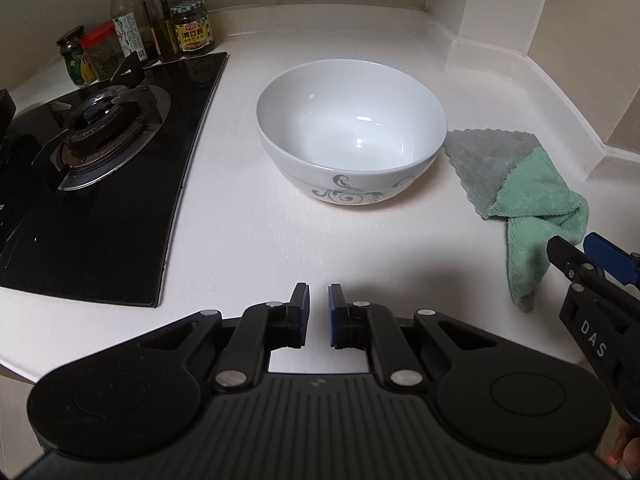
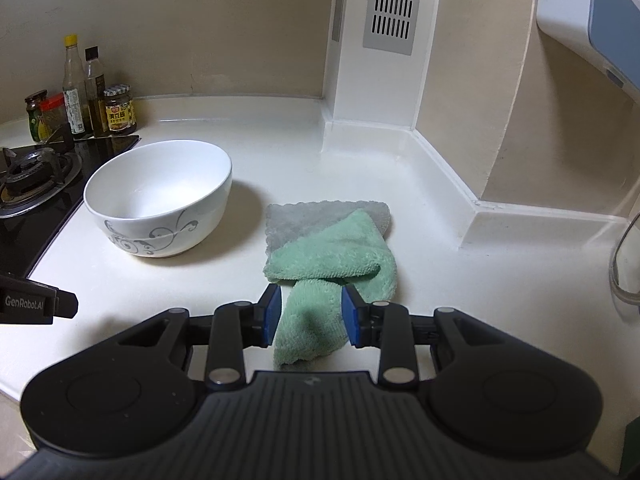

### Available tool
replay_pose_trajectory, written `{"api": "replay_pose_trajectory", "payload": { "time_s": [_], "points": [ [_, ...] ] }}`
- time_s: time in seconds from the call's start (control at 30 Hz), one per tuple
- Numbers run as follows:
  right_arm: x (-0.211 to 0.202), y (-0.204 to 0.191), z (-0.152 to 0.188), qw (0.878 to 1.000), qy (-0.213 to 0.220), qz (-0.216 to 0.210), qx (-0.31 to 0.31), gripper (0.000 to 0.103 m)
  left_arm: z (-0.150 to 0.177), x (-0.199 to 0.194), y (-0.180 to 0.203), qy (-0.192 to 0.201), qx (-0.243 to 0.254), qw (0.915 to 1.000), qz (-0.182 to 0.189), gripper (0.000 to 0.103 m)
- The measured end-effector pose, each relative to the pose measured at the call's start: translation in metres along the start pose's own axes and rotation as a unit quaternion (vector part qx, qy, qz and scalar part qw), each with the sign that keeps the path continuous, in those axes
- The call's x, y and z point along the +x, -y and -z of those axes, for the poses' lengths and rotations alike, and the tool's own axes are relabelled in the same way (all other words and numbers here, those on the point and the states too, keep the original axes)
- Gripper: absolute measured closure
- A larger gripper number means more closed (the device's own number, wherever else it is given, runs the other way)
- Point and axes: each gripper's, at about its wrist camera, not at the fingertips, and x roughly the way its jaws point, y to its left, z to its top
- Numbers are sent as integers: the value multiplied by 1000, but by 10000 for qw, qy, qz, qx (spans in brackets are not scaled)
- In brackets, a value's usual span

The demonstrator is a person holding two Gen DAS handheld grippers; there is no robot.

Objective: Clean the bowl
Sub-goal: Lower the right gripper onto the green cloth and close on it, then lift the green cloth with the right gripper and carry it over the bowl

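A white bowl point(image 1: 351, 132) with a grey swirl pattern stands upright and empty on the white counter; it also shows in the right wrist view point(image 2: 159, 196). A green and grey cloth point(image 1: 520, 196) lies crumpled to its right, also in the right wrist view point(image 2: 332, 252). My left gripper point(image 1: 319, 312) is nearly closed with a narrow gap, empty, in front of the bowl. My right gripper point(image 2: 310, 314) is open, its fingers on either side of the cloth's near end. It also shows in the left wrist view point(image 1: 576, 254).
A black gas hob point(image 1: 92, 184) lies left of the bowl. Sauce bottles and jars point(image 1: 140, 28) stand behind it. A white column point(image 2: 380, 80) and a raised ledge point(image 2: 520, 216) bound the counter at the right.
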Motion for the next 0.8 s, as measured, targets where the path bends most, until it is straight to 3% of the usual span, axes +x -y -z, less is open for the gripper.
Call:
{"api": "replay_pose_trajectory", "payload": {
  "time_s": [0.8],
  "points": [
    [45, 34, -9, 9989, -176, 392, 185, 75, -33, 23, -15, -25, -40, 10000, -12, 93]
  ]
}}
